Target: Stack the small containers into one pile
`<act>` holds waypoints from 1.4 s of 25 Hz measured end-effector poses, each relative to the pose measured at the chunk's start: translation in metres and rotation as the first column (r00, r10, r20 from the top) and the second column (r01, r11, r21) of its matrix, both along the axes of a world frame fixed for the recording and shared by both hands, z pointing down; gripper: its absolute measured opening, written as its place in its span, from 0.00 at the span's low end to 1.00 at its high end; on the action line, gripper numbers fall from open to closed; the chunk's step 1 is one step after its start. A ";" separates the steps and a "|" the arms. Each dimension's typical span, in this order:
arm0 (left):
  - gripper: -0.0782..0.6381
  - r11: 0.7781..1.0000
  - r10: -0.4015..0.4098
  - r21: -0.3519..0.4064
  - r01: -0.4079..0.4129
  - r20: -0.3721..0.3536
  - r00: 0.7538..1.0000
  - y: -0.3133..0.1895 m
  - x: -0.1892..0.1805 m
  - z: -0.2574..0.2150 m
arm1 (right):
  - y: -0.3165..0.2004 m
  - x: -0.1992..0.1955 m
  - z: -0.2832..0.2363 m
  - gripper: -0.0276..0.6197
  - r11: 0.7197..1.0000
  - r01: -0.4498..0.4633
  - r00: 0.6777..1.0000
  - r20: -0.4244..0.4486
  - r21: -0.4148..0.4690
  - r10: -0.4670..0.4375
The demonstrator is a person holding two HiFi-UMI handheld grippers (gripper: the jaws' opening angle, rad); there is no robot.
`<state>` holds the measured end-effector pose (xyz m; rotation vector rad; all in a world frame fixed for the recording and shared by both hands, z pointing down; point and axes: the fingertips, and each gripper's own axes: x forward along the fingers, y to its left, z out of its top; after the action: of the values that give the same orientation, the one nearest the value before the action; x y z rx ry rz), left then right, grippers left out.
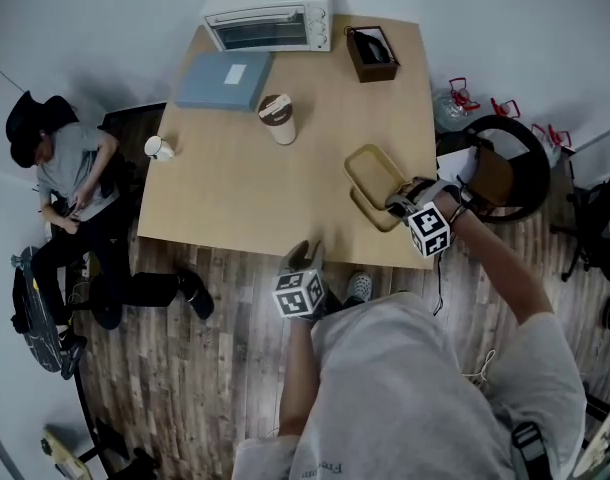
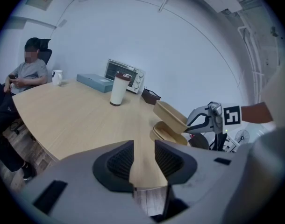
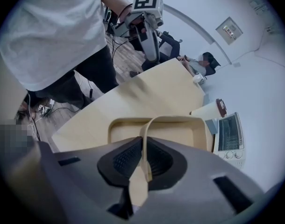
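**Tan container held over its twin at the table's edge**

At a pale wooden table (image 1: 235,198), the right gripper (image 3: 143,144) has its jaws clamped nearly together on the thin rim of a shallow tan container (image 1: 370,171). It holds the container tilted in the air. Just beneath it, a second tan container (image 2: 167,134) lies flat on the table near the right-hand edge; whether the two touch cannot be made out.

The left gripper (image 2: 143,149) hangs at the table's near edge, well apart from both, jaws parted and nothing between them.

Farther back stand a lidded paper cup (image 1: 277,118), a blue box (image 1: 225,80), a toaster oven (image 1: 270,13) and a dark box (image 1: 372,53). A white mug (image 1: 158,148) sits at the left edge, near a seated person (image 1: 65,168).
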<state>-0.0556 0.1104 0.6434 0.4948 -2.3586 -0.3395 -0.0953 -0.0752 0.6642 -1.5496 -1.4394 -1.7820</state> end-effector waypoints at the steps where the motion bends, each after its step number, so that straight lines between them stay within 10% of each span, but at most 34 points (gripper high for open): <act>1: 0.29 1.000 0.001 0.000 -0.001 0.002 1.000 -0.001 0.003 0.000 | -0.002 0.006 0.004 0.09 1.000 0.008 1.000 -0.002 0.009 -0.008; 35: 0.28 1.000 -0.003 -0.010 0.003 -0.018 1.000 0.003 0.041 0.008 | -0.019 0.047 0.051 0.19 0.997 -0.055 0.996 -0.061 0.057 0.059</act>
<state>-0.0143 0.1137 0.6516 0.4818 -2.3422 -0.3316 -0.0479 -0.0942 0.7153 -1.5081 -1.3800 -1.7107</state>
